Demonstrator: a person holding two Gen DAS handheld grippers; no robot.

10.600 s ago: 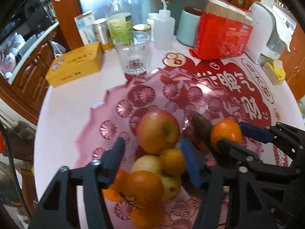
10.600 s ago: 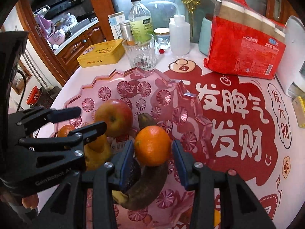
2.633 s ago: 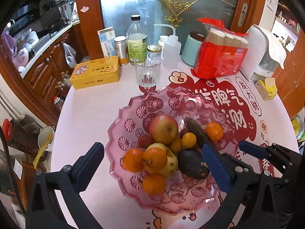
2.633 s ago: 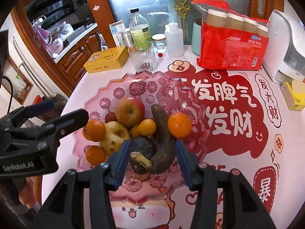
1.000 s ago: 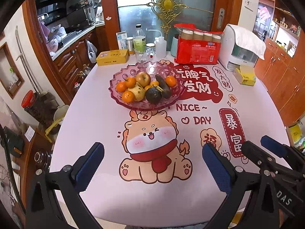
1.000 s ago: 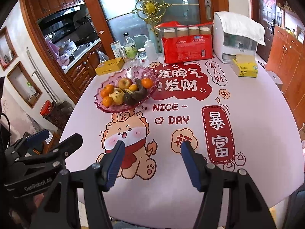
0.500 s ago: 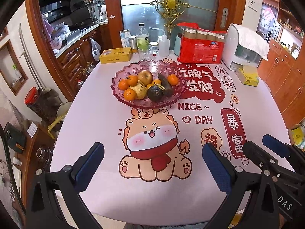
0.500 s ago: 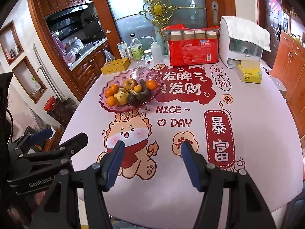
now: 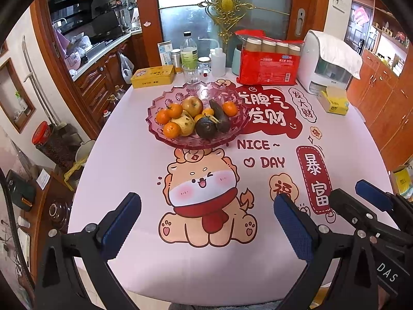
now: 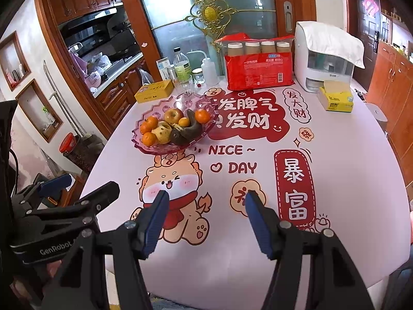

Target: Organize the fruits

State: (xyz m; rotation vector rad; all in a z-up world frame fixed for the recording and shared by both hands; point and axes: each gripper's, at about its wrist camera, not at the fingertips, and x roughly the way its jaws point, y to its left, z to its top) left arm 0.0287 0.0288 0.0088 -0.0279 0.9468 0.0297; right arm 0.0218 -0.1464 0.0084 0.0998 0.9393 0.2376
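Brown wood cupboards and a glass door stand behind a round table (image 9: 134,170) with a pink cloth that has a cartoon dog on it. Far back on the left sits a yellow tin (image 9: 152,76). Next to it are a tall bottle (image 9: 189,54), a glass (image 9: 195,73) and a white squeeze bottle (image 9: 218,61). In front of the glass sits a pink bowl (image 9: 155,122), and all the fruit is in it. On the bowl's left side are three oranges (image 9: 163,116). A pale yellow fruit (image 9: 186,125) lies beside them, with an apple (image 9: 192,106) behind it. Then come a dark avocado (image 9: 205,127), a brown banana (image 9: 220,116) and one more orange (image 9: 229,109) at the right rim. Right of the bowl, at the back, stands a red pack (image 9: 268,63) with four capped cups in it. Next is a white box (image 9: 327,63) with a cloth on top, and a small yellow box (image 9: 333,100). Close to us, well away from the bowl, the left gripper (image 9: 205,210) is wide open and holds nothing. The right gripper (image 10: 205,202) is open too, with nothing between its blue pads (image 10: 155,215).
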